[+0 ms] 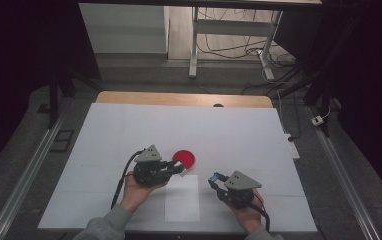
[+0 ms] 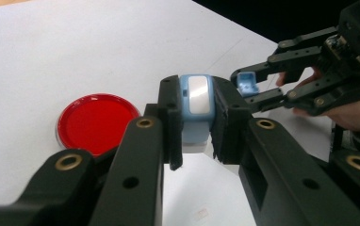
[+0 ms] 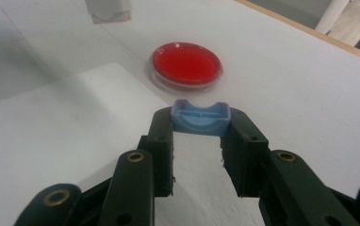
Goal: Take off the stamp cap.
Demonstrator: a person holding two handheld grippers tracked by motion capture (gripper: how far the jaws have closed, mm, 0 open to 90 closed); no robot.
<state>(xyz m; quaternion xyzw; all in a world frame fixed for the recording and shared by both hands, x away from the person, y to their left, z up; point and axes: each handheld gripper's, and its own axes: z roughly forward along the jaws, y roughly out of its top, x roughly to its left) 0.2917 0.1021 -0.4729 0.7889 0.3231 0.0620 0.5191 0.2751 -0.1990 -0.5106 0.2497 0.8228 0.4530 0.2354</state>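
I see my left gripper (image 1: 178, 168) low over the white surface (image 1: 129, 130), its fingers (image 2: 171, 117) clamped on a small light-blue plastic case with a pale grey glossy panel (image 2: 196, 106). In the left gripper view the case stands upright between the two pads, touching both, with a white part below it that I cannot make out clearly. Just beyond those fingers and to their left lies a round red disc with a clear rim (image 2: 97, 122), flat on the surface and apart from the case. In the high view the disc (image 1: 184, 158) sits right by the tips of the left fingers.

Under and ahead of the left fingers a white rectangular sheet of paper (image 1: 182, 200) lies flat on the surface, between my two hands.

Further right, my right gripper (image 1: 213, 179) points toward the left one, well short of touching it. Its fingers (image 3: 161, 132) pinch a small light-blue plastic cap with a curved dip in its top edge (image 3: 200, 118), held across the tips with both pads against its ends. From the right gripper view the red disc (image 3: 186, 63) lies ahead of these fingers, beyond the cap and apart from it. In the left gripper view the cap (image 2: 247, 83) shows at the tips of the right fingers, near the blue case but not touching it.
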